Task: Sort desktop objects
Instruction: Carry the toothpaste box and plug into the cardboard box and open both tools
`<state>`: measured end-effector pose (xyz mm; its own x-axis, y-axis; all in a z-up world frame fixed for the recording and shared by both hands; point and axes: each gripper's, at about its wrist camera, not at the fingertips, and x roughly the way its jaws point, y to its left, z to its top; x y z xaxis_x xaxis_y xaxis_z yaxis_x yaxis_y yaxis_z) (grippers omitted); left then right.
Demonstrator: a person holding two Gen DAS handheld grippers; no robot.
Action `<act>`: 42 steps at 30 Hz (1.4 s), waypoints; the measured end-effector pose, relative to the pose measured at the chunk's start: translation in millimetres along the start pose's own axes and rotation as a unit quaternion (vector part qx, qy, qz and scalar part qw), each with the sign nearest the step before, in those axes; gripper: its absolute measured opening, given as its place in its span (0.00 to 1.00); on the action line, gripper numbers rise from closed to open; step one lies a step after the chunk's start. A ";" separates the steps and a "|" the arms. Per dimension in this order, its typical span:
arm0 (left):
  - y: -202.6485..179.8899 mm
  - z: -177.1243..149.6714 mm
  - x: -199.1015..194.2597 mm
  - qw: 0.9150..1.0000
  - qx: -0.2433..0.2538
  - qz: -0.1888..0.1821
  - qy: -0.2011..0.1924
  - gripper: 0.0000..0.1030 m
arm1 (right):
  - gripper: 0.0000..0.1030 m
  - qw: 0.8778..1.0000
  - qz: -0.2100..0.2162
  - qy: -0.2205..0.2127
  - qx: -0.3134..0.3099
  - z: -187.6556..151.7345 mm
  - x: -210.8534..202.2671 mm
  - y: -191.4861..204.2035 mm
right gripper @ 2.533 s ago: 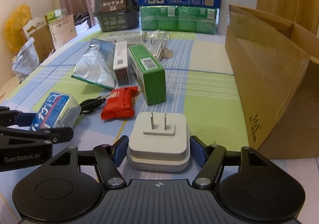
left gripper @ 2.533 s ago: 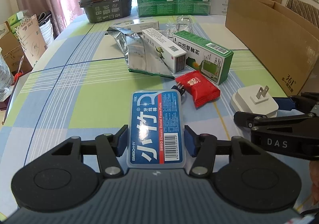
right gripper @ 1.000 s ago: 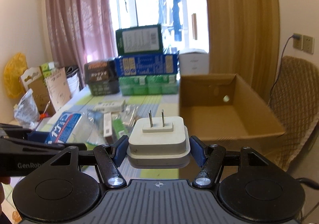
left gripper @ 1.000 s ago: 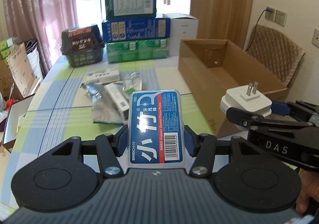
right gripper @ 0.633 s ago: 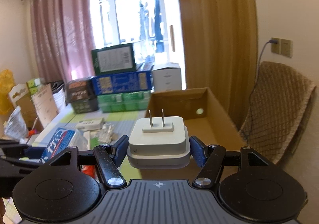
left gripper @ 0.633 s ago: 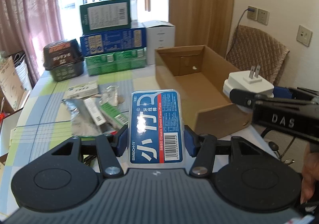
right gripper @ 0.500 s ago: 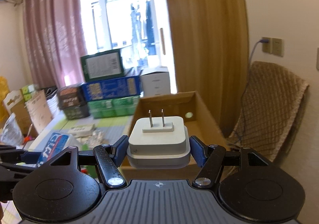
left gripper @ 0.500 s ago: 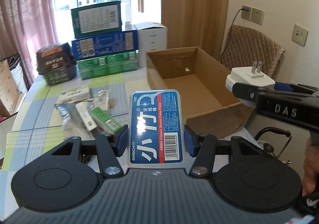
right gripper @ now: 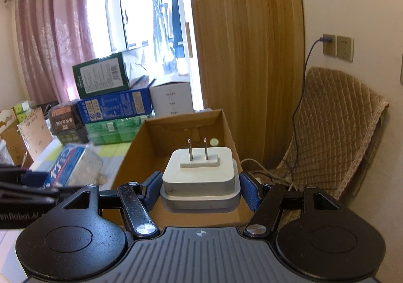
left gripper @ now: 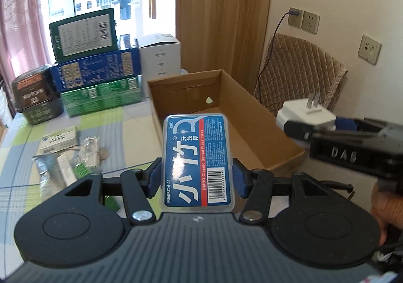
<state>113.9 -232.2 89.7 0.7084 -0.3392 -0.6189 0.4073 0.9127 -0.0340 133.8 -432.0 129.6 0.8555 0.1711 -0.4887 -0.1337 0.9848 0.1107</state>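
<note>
My left gripper (left gripper: 196, 177) is shut on a blue dental floss pick box (left gripper: 197, 159), held in the air in front of the open cardboard box (left gripper: 252, 121). My right gripper (right gripper: 200, 189) is shut on a white plug adapter (right gripper: 200, 177) with its two prongs pointing up, over the near end of the cardboard box (right gripper: 186, 129). In the left wrist view the right gripper (left gripper: 309, 123) with the adapter (left gripper: 306, 113) hangs at the right, over the box's right wall. In the right wrist view the floss box (right gripper: 73, 167) shows at the left.
Small packets and boxes (left gripper: 68, 157) lie on the checked tablecloth (left gripper: 22, 157) at the left. Stacked cartons (left gripper: 95, 76) stand at the table's far end. A padded chair (left gripper: 299, 73) is behind the cardboard box. A hand (left gripper: 388, 207) holds the right gripper.
Both grippers lifted their objects off the table and carried them rightwards to the cardboard box. The box now lies straight ahead and the table items have slid left.
</note>
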 end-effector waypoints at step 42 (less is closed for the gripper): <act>30.9 16.2 74.4 1.000 -0.017 0.000 0.018 0.52 | 0.61 0.999 0.009 0.053 0.005 -3.7 81.0 -12.4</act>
<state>188.6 -232.9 55.3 0.6868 -0.3319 -0.6467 0.3869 0.9201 -0.0614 202.9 -430.3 85.4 0.7950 0.1921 -0.5753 -0.1432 0.9812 0.1297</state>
